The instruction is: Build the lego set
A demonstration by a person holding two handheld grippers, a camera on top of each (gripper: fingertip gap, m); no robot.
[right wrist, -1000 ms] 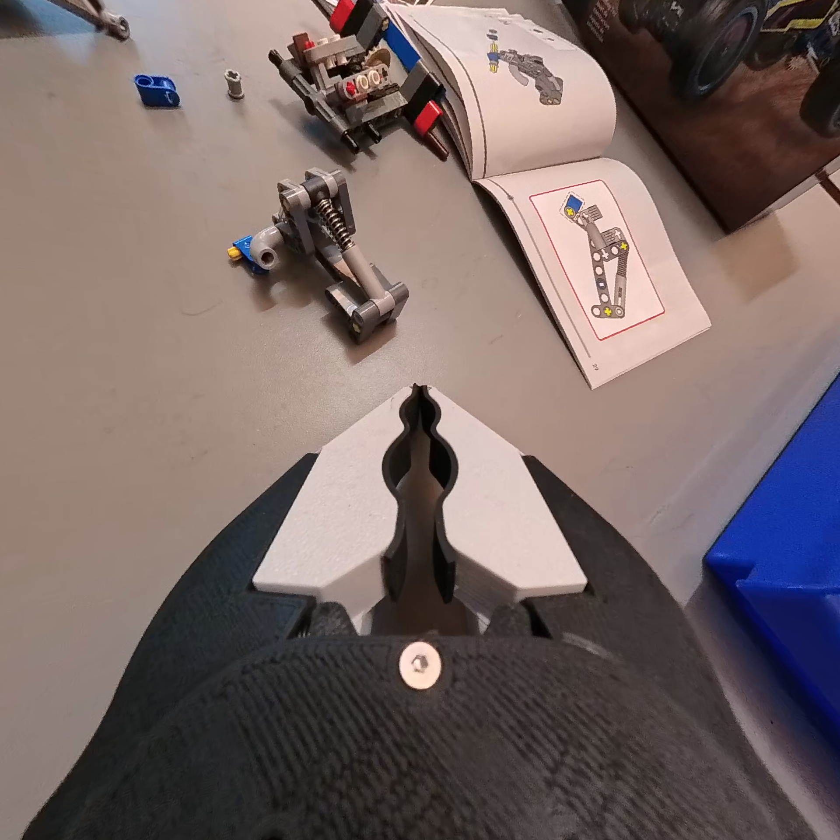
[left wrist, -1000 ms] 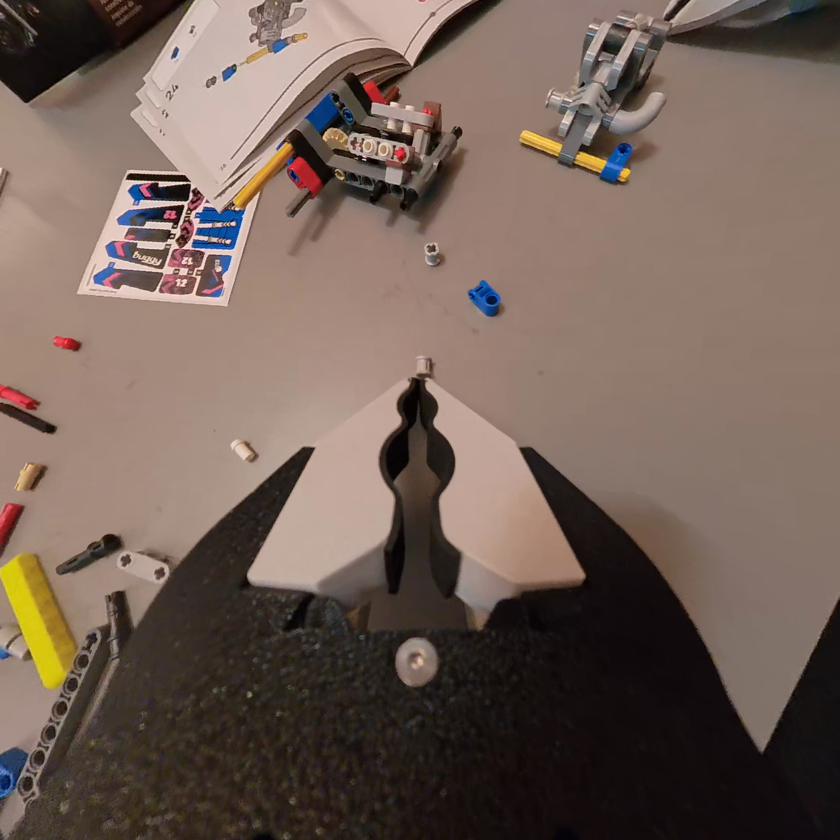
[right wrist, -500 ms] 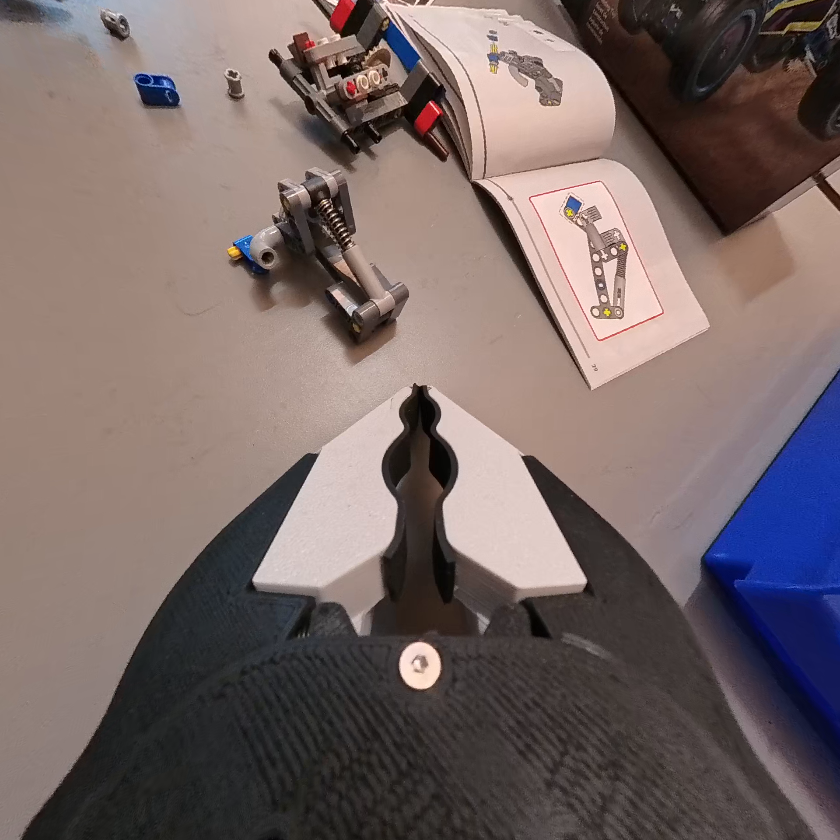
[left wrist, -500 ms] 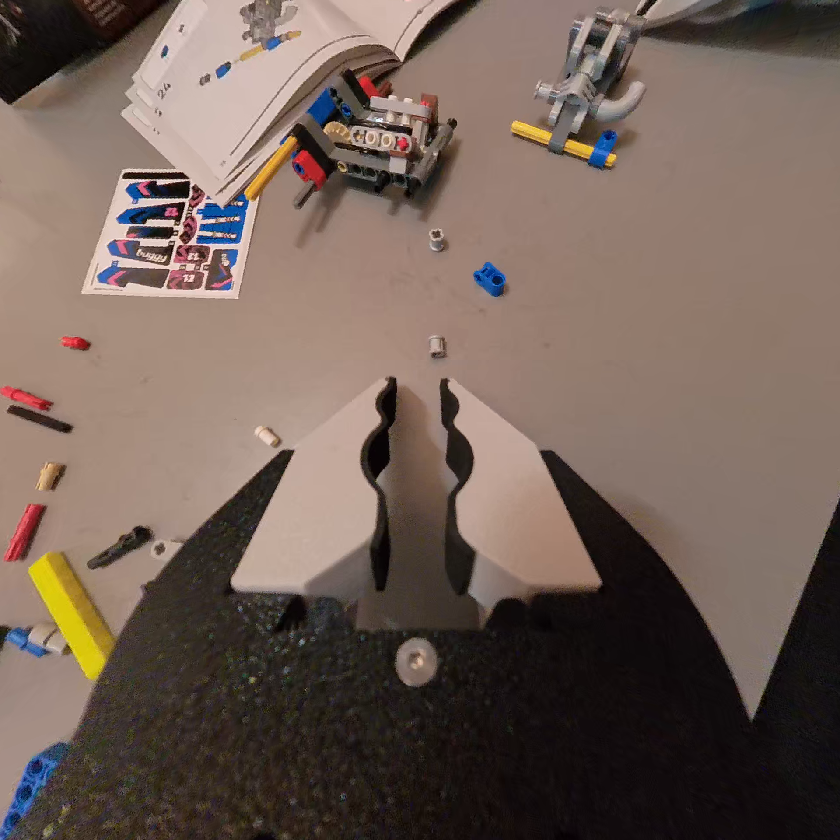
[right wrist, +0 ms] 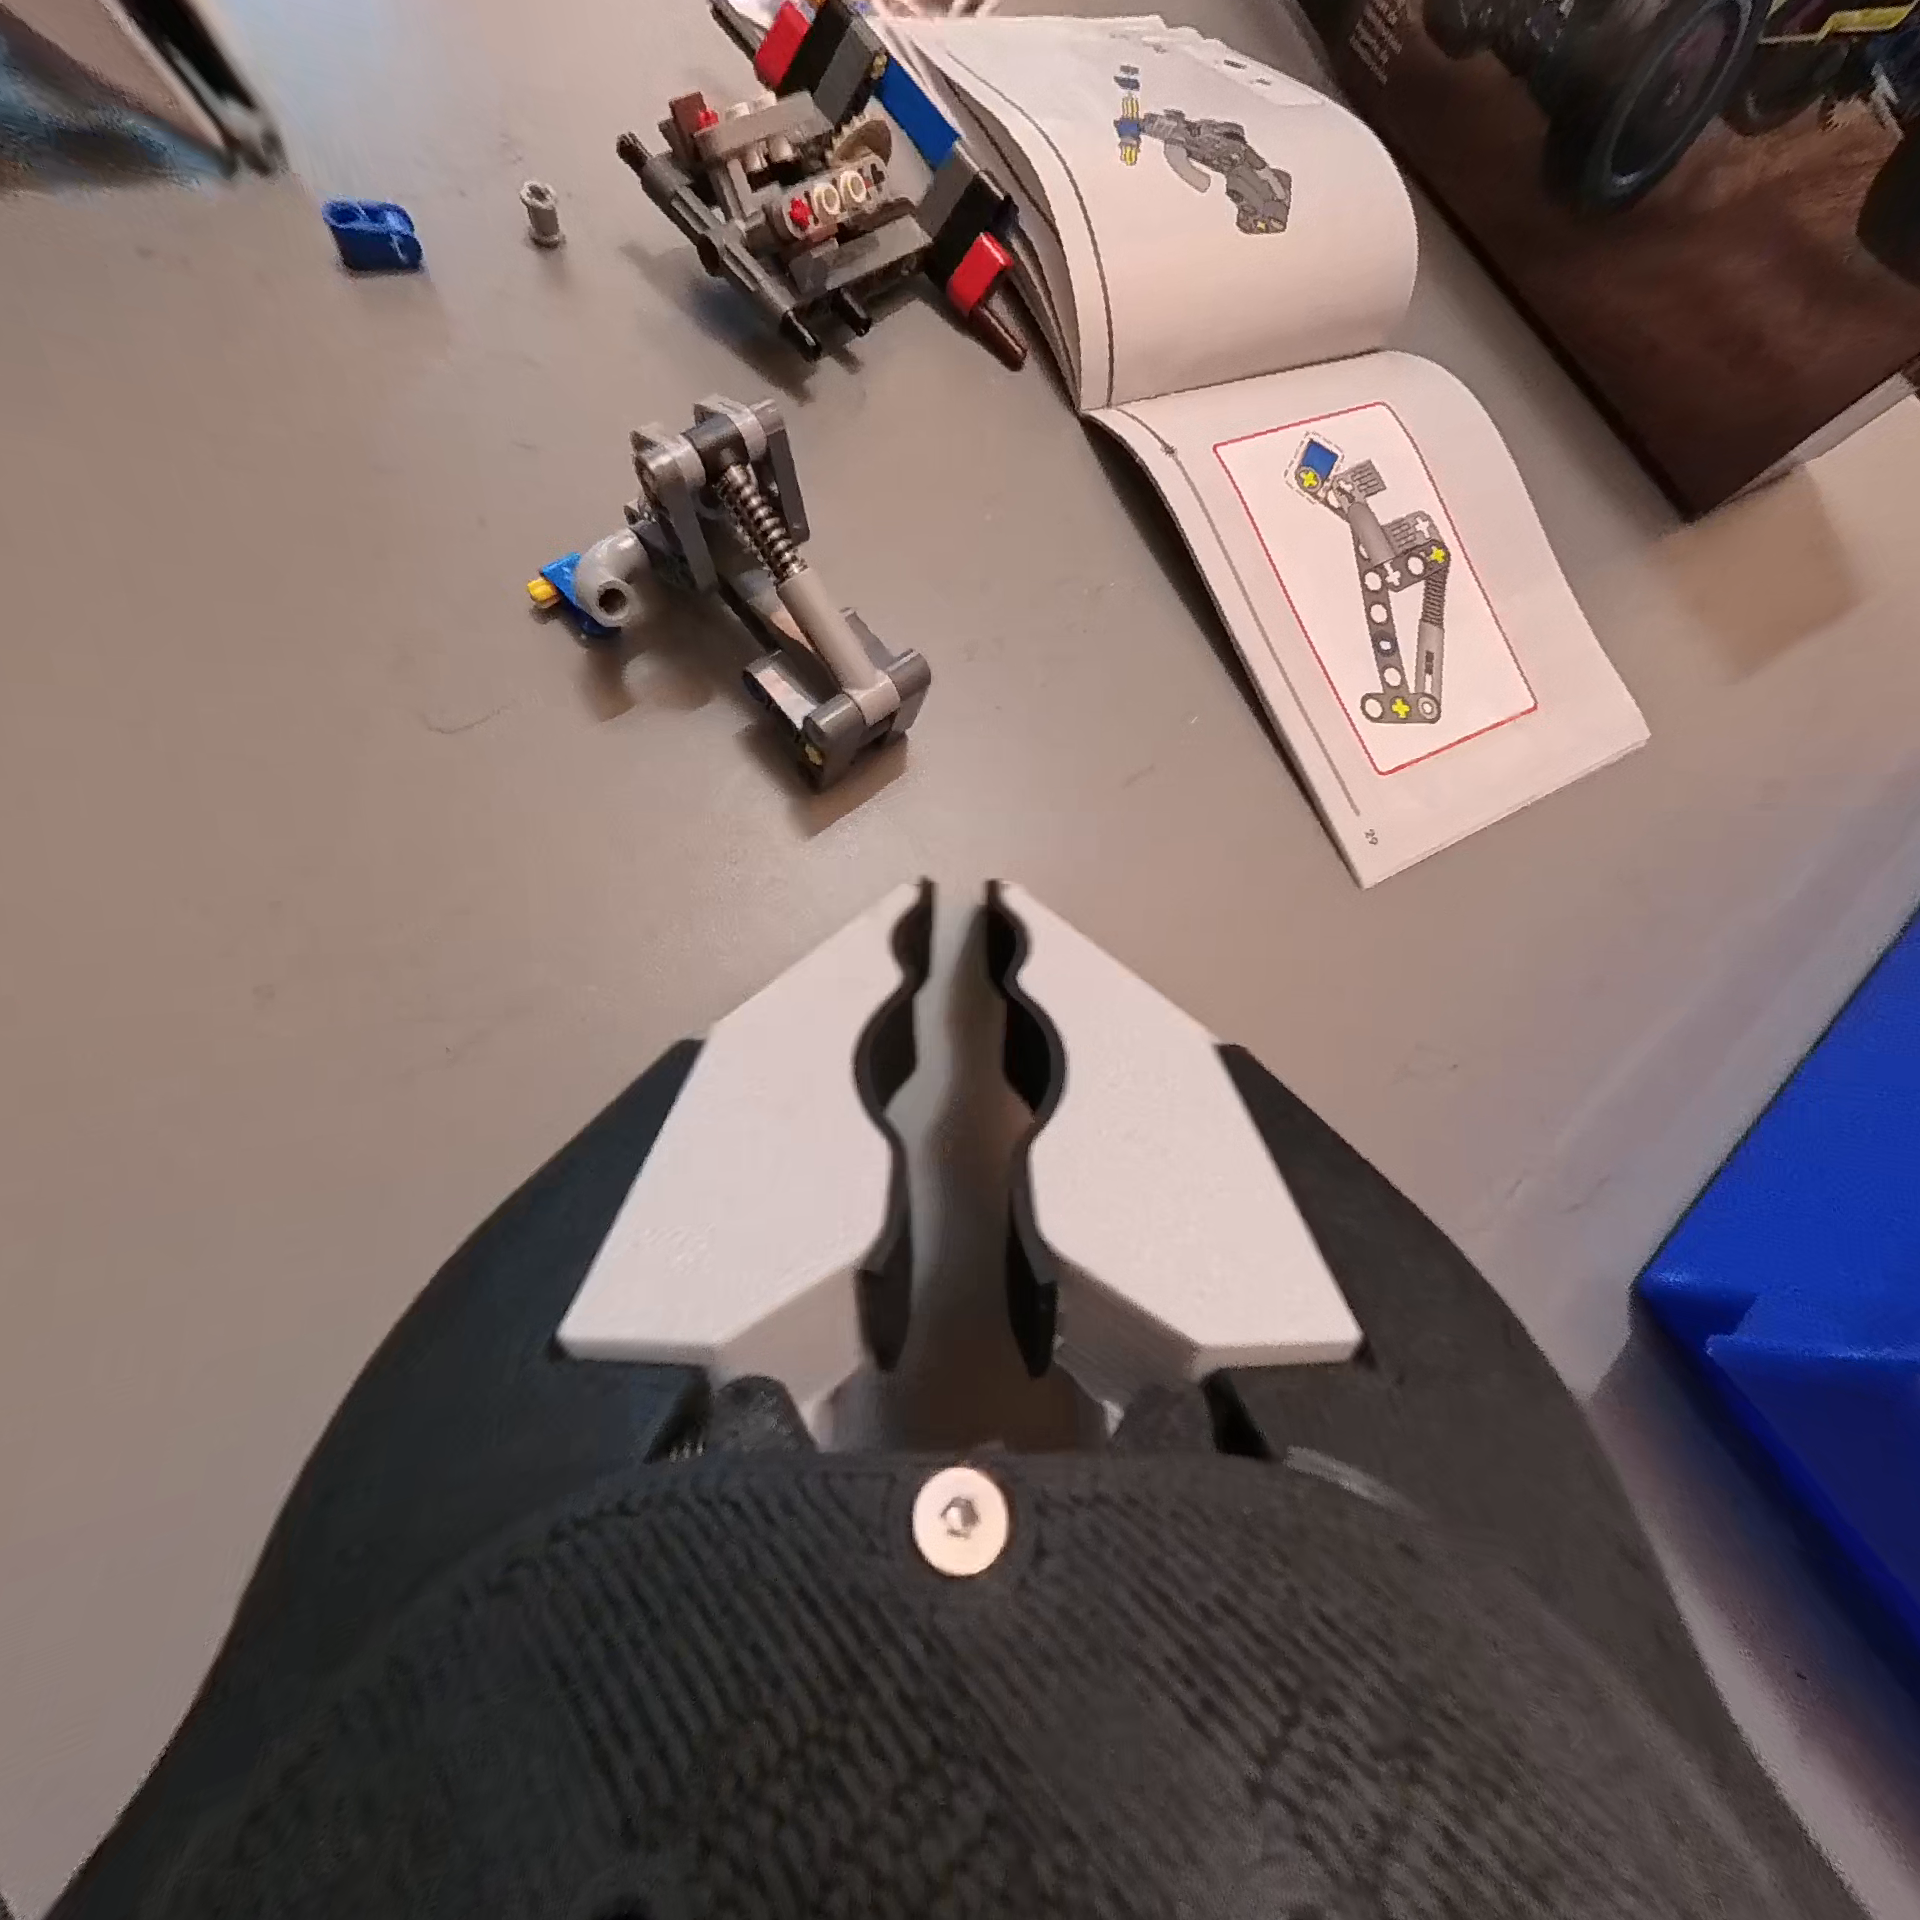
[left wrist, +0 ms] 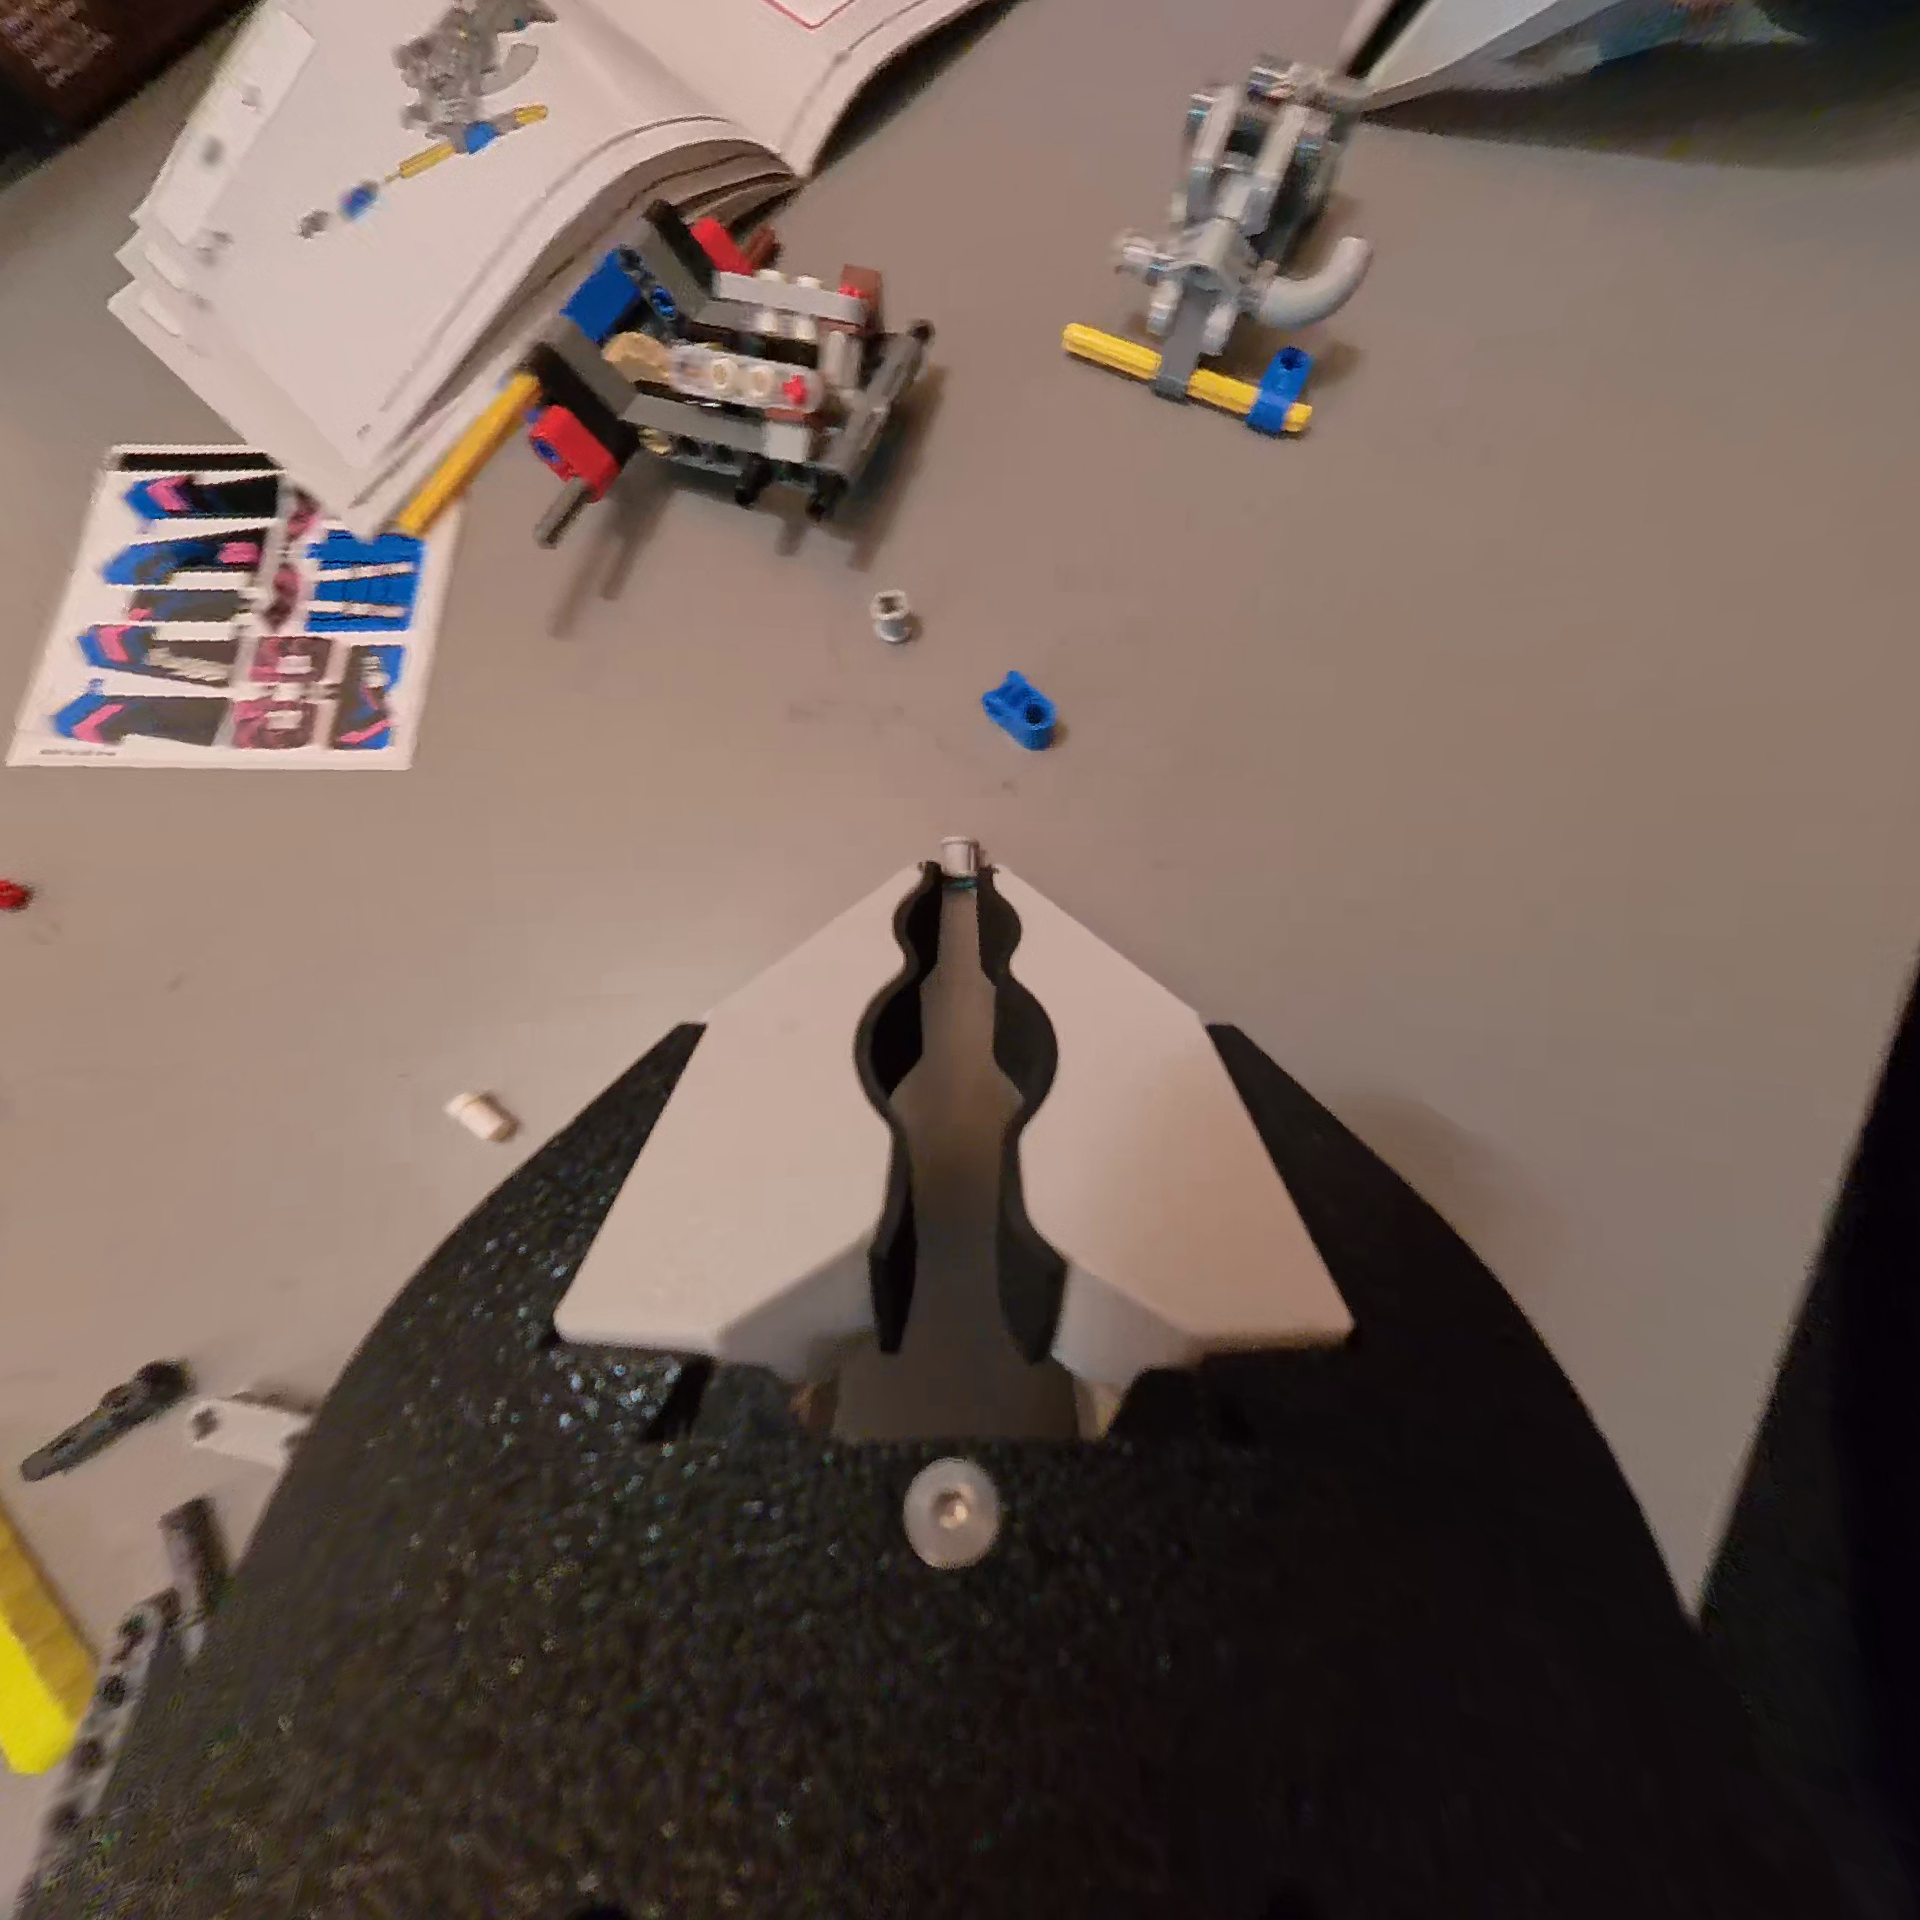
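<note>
Fingertips of the left gripper [left wrist: 957, 878] are pinching a small grey bush [left wrist: 958, 858], narrowly parted with only its end gripped. Light, hard and smooth, the piece is likely to twist or pop free unless squeezed across its barrel. The right gripper [right wrist: 958, 894] is hovering empty, its tips a slit apart. Beyond it on the grey tabletop [right wrist: 260, 831], the shock-absorber assembly [right wrist: 748, 582] is lying near the open instruction booklet [right wrist: 1351, 582]; it looks stiff, best held by its dark frame.
</note>
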